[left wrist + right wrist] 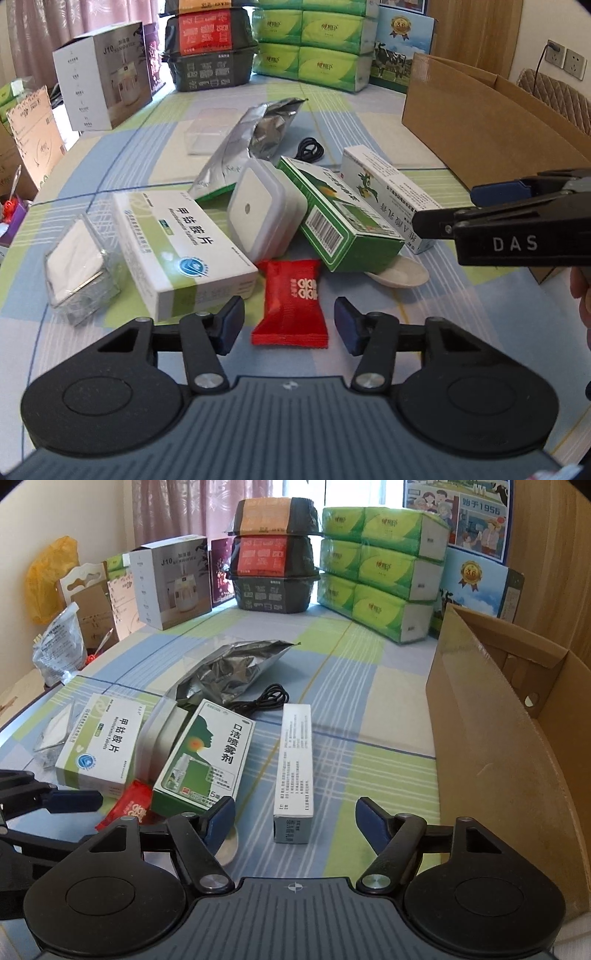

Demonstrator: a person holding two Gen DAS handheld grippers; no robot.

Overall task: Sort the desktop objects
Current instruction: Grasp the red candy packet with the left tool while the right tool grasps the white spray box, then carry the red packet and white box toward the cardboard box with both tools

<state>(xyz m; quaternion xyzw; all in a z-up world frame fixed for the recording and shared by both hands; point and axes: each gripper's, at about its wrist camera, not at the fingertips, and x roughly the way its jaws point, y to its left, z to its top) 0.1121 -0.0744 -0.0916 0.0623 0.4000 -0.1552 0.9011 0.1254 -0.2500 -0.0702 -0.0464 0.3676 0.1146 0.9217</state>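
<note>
Clutter filled the middle of the left wrist view: a white medicine box point(184, 247) at centre left, a white square night light point(264, 210) leaning against it, a green spray box point(338, 218) tilted over a white spoon point(400, 275), and a long white tube box point(388, 192) to the right. The left gripper point(289, 325) sat at the lower centre with its jaws wide, its 2 blue pads on either side of a red sachet point(291, 302) lying flat on the checked tablecloth point(110, 155); they appeared not to touch it, which read as lining up for a pick. The right gripper point(498, 206) reached in from the right edge, side-on, so its opening could not be judged here. A brown cardboard box point(480, 136) stood at the upper right, probably the sorting bin.

In the right wrist view, the right gripper point(295, 818) was spread wide and empty at the lower centre, aimed along the long tube box point(295, 771), whose near end lay between the pads, likely so they could close across its narrow width. The cardboard box point(498, 738) stood open-topped along the right edge, near enough for a short carry. The red sachet point(129, 808) showed at the lower left.
</note>
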